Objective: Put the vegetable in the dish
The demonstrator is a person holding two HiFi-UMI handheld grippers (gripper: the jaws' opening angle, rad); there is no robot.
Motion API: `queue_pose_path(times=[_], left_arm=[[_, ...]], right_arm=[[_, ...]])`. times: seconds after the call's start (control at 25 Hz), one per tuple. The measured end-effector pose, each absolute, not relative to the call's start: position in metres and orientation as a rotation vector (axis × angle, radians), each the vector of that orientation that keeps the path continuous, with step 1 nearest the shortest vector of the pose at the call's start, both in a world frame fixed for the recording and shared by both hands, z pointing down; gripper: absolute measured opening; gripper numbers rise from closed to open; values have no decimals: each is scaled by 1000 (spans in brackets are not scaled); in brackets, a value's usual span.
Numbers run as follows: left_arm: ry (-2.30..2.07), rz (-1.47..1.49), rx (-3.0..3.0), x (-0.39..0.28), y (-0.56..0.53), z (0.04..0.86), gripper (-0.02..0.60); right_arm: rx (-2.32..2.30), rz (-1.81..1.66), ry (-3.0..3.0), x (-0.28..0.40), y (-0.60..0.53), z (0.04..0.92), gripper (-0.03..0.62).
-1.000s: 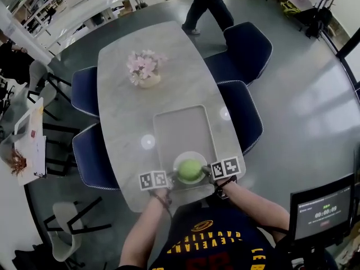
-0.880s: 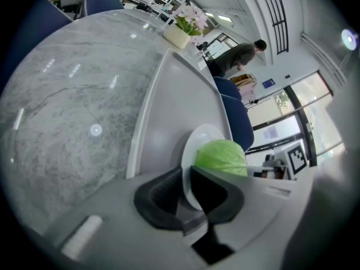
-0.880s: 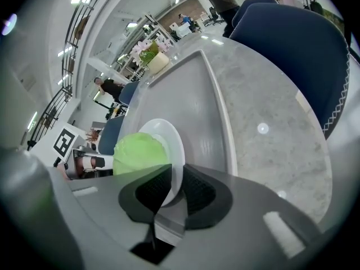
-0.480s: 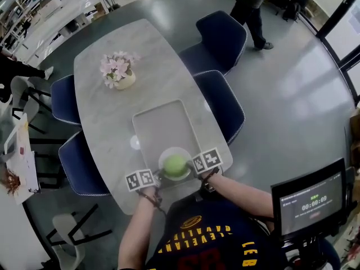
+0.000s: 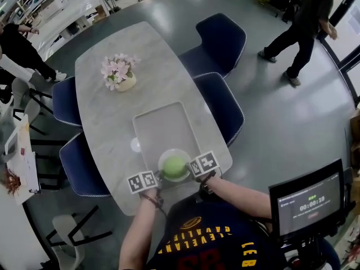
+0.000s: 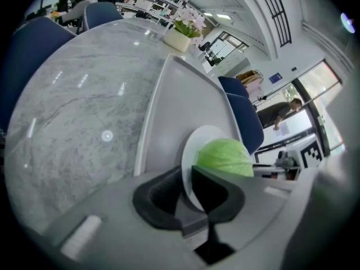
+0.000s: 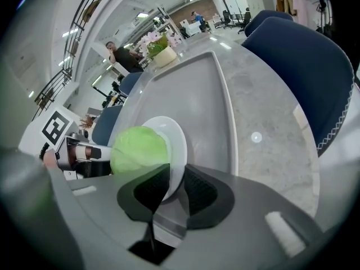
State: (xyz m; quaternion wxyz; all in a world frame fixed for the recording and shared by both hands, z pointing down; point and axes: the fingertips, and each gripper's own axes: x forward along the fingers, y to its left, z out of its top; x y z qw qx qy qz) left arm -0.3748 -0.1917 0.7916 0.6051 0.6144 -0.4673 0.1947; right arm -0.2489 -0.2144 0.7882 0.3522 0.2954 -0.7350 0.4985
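table (image 5: 101, 111): long top with rounded corners; pale grey stone pattern with fine veins, glossy under lamp reflections.
tray (image 5: 160, 125): flat, rectangular, matt grey, with a raised rim and rounded corners; lies lengthwise on the near half of the table.
white dish (image 5: 162, 163): round, shallow, smooth and glossy; stands on the near end of the tray.
green cabbage (image 5: 175, 166): ball-shaped, pale green, faintly veined leaf surface; sits in the white dish and covers most of it.
left gripper (image 6: 187, 176): black pads set in a grey shell; clamped on the left rim of the white dish, one pad inside it and one outside.
right gripper (image 7: 177, 176): same build, pads finely textured; jaws parted and just been opening, with the right rim of the white dish standing loose between them.
flower pot (image 5: 119, 75): cream pot with pink blossoms; on the far end of the table.
chairs (image 5: 222, 38): navy upholstery with pale piping; pushed in along both long sides of the table.
monitor (image 5: 306, 201): dark screen with a timer; at the head view's lower right.
change from half a second earlier: table, tray, white dish and green cabbage unmoved; both grippers at the same spots on the dish; person (image 5: 304, 27) on the floor beyond the table now farther right, mid-stride.
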Motion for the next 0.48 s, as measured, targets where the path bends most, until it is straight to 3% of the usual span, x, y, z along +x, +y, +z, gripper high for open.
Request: queue_pose_path(times=[0.24,0.48], left_arm=[[-1114,471,1441,-376,-194,792,57],[-1125,404,1439,-380,-188,794,35]], right_arm=[[746,1133,-1914,-248,-218,788,117],[784,1160,-1908,-240,-213,791,95]])
